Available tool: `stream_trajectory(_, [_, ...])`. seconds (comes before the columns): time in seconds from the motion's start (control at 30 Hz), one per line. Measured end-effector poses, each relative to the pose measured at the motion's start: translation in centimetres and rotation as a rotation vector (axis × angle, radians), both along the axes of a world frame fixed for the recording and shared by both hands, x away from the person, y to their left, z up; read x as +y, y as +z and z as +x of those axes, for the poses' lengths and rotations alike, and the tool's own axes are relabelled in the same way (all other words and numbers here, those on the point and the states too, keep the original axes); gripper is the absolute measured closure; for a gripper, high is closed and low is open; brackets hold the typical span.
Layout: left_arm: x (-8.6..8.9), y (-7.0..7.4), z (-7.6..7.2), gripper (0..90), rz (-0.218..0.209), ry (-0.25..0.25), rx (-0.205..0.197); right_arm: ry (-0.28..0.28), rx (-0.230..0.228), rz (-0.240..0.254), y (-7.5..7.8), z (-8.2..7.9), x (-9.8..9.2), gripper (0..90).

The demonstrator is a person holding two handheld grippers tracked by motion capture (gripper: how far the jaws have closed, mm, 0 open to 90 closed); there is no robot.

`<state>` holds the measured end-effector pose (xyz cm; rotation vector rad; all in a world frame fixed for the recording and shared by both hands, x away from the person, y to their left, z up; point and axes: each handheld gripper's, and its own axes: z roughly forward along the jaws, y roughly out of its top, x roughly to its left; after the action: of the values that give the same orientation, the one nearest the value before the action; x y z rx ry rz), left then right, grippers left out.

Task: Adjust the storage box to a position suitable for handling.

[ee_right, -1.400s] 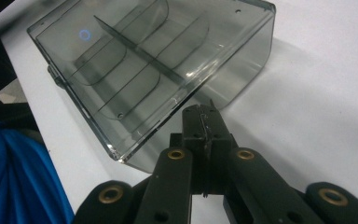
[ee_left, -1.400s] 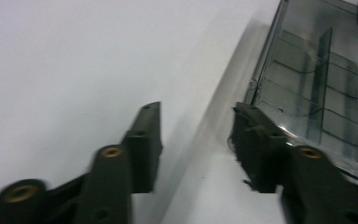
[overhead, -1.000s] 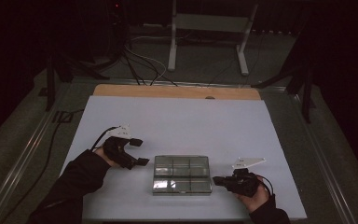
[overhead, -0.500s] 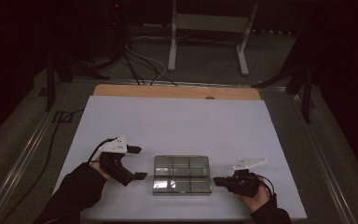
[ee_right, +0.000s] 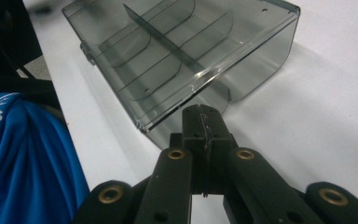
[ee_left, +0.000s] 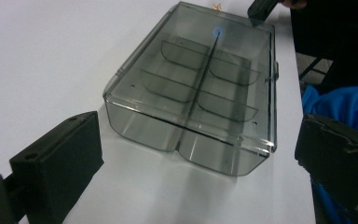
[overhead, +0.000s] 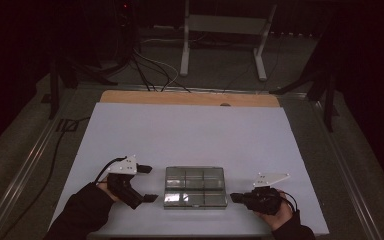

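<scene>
A smoky clear plastic box (overhead: 195, 186) with several compartments lies flat near the table's front edge. My left gripper (overhead: 149, 184) stands just left of its short end, open wide. Its jaws have just been opening and nothing is between them. In the left gripper view the box (ee_left: 196, 88) lies ahead, beyond the two black pads (ee_left: 60, 158), and is not touched. My right gripper (overhead: 235, 198) is shut at the box's right end. In the right gripper view its closed tips (ee_right: 204, 116) point at the near corner of the box (ee_right: 177, 51); contact cannot be told.
A white sheet (overhead: 190, 135) covers the table, with a wooden strip (overhead: 190, 98) along the far edge. Metal stand legs (overhead: 220, 45) and cables (overhead: 150, 70) lie on the floor behind. A blue garment (ee_right: 23, 154) hangs at the table's near side.
The left gripper has moved toward the table's near edge and slightly down, beside the box's left end, with its jaws a little wider. The right gripper and the box have stayed put.
</scene>
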<state>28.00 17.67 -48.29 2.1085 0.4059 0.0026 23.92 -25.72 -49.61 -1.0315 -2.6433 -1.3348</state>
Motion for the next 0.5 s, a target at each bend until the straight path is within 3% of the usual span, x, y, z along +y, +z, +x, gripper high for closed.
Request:
stream_trajectory(0.17, [0.0, -0.4, -0.1, 2.5, 0.009, -0.016, -0.001, 0.037, -0.019, -0.005, -0.2, -0.5, 0.0, 90.0])
stream_trajectory(0.5, [-0.2, -0.5, -0.2, 2.6, 0.013, -0.035, 0.008, 0.101, -0.014, -0.021, -0.7, -1.3, 0.2, 90.0])
